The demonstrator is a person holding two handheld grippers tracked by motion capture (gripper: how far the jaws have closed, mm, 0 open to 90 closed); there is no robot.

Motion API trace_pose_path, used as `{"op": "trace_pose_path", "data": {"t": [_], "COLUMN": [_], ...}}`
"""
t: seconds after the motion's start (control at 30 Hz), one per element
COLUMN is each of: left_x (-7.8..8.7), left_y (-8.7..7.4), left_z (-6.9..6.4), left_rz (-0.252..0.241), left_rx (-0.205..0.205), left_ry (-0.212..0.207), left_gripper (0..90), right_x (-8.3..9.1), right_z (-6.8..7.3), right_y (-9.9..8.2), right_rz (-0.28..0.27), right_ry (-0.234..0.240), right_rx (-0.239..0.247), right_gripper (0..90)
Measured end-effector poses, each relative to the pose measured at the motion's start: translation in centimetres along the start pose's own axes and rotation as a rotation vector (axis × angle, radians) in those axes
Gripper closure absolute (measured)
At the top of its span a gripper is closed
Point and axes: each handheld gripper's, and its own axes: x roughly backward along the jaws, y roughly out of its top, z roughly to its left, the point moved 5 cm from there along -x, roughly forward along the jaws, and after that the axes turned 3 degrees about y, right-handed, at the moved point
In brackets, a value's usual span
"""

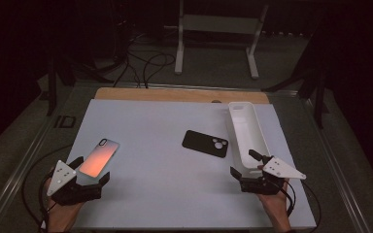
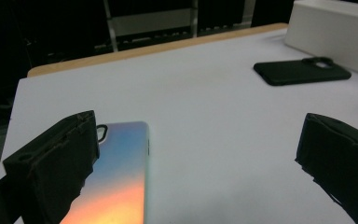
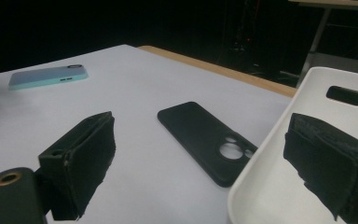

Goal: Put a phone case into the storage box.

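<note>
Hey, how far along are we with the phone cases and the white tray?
Nothing looks packed yet: the white tray holds no case. The iridescent case lies flat on the table between the open left claw jaws, unheld. The black case lies beside the tray. The right claw straddles the tray's near rim, open.

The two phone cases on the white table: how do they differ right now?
The iridescent orange-blue phone case is glossy and lies at the table's left, just ahead of the open left gripper. The matte black phone case lies nearer the middle, beside the white tray. Both lie flat, camera cutouts up, ungripped.
</note>
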Motion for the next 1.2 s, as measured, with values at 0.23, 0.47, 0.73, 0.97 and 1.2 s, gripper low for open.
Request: {"op": "trace_pose_path", "data": {"t": [0.23,0.47,0.73,0.97,1.2], "left_x": [-0.7,-2.6,-5.5,-7.9,-9.1], "left_y": [0.0,-0.4,-1.4,-2.7,-3.5], "left_z": [0.2,2.2,5.0,6.4,7.0], "left_rz": [0.048,0.185,0.363,0.495,0.570], "left_rx": [-0.016,0.005,0.002,0.013,0.022], "left_ry": [0.013,0.043,0.062,0.059,0.054], "left_gripper": [0.0,0.0,0.0,0.0,0.0], "right_x": [0.3,0.5,0.4,0.5,0.6], "right_z": [-0.5,-0.8,-0.9,-1.1,-1.2], "right_y": [0.0,0.2,0.3,0.3,0.2], "right_rz": [0.003,0.007,0.010,0.009,0.011], "right_ry": [-0.015,-0.030,-0.035,-0.039,-0.042], "right_rx": [-0.017,-0.019,-0.014,-0.015,-0.015], "right_gripper": [8.2,8.0,8.1,8.1,8.1]}}
